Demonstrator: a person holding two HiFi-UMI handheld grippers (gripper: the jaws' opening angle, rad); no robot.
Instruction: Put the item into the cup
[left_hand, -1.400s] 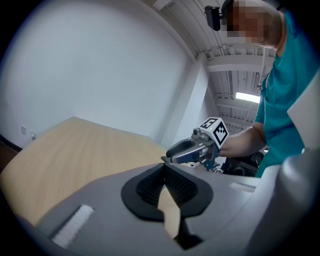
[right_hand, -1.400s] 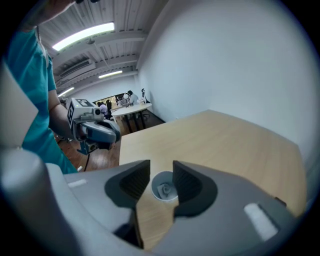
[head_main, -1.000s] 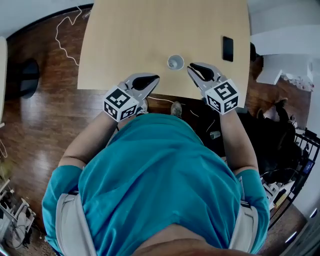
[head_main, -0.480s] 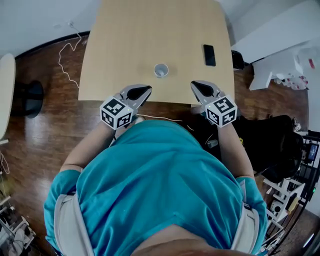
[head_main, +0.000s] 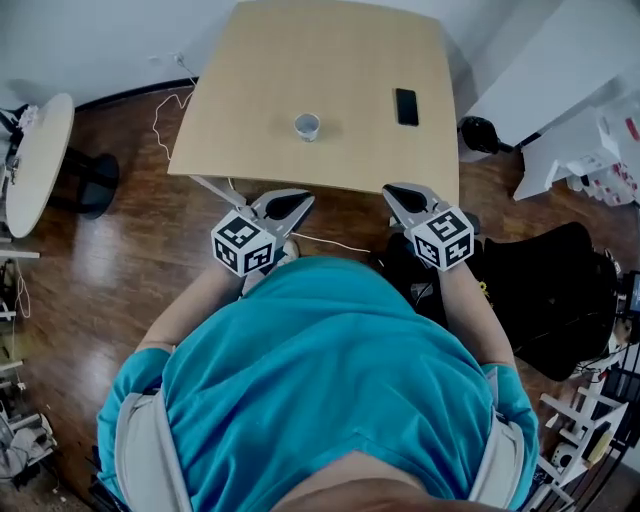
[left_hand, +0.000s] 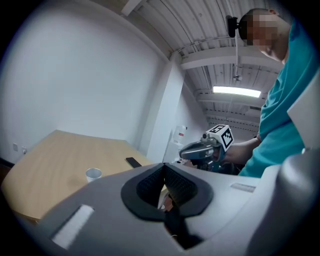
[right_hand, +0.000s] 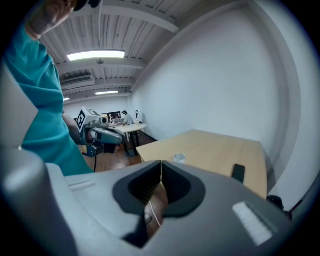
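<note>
A small white cup (head_main: 307, 126) stands upright on the light wooden table (head_main: 260, 70), also seen in the left gripper view (left_hand: 93, 174) and in the right gripper view (right_hand: 179, 158). Both grippers hang off the table's near edge, over the wooden floor. My left gripper (head_main: 292, 204) is shut, its pads meeting with nothing between them (left_hand: 164, 166). My right gripper (head_main: 398, 194) is shut too and holds nothing (right_hand: 161, 163). No loose item shows in any view, and the cup's inside is too small to make out.
A black phone (head_main: 406, 106) lies flat on the table to the right of the cup. On the floor are a round white side table (head_main: 35, 160) at the left, a white cable (head_main: 165, 110) and a black chair (head_main: 560, 290) at the right.
Both grippers have drawn back from beside the cup to behind the table's near edge. The cup now lies well ahead of them.
</note>
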